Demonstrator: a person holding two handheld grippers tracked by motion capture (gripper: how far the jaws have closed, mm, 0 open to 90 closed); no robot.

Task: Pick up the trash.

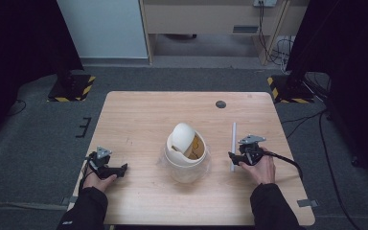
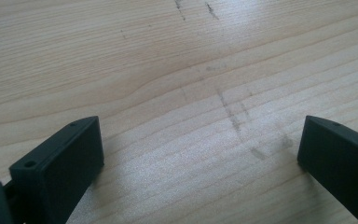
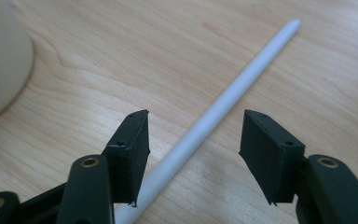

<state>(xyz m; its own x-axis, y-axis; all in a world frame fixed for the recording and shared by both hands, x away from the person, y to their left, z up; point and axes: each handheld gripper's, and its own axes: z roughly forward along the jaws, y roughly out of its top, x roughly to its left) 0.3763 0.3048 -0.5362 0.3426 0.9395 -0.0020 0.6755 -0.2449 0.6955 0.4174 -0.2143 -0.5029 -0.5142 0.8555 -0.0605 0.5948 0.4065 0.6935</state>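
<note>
Near the right edge of the table (image 1: 139, 115), we bring the right gripper (image 3: 193, 135), its jaws apart and not yet pressing, around the white stick (image 3: 223, 105) lying beside the cup (image 1: 187, 153), so next we probably close and lift.

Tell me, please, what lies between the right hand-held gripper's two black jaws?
A thin white plastic rod lying on the wooden table, unpinched, in the right gripper view.

Grey carpet floor (image 1: 38, 129), wood table (image 1: 139, 110), white wall panel (image 1: 103, 26) behind.
</note>
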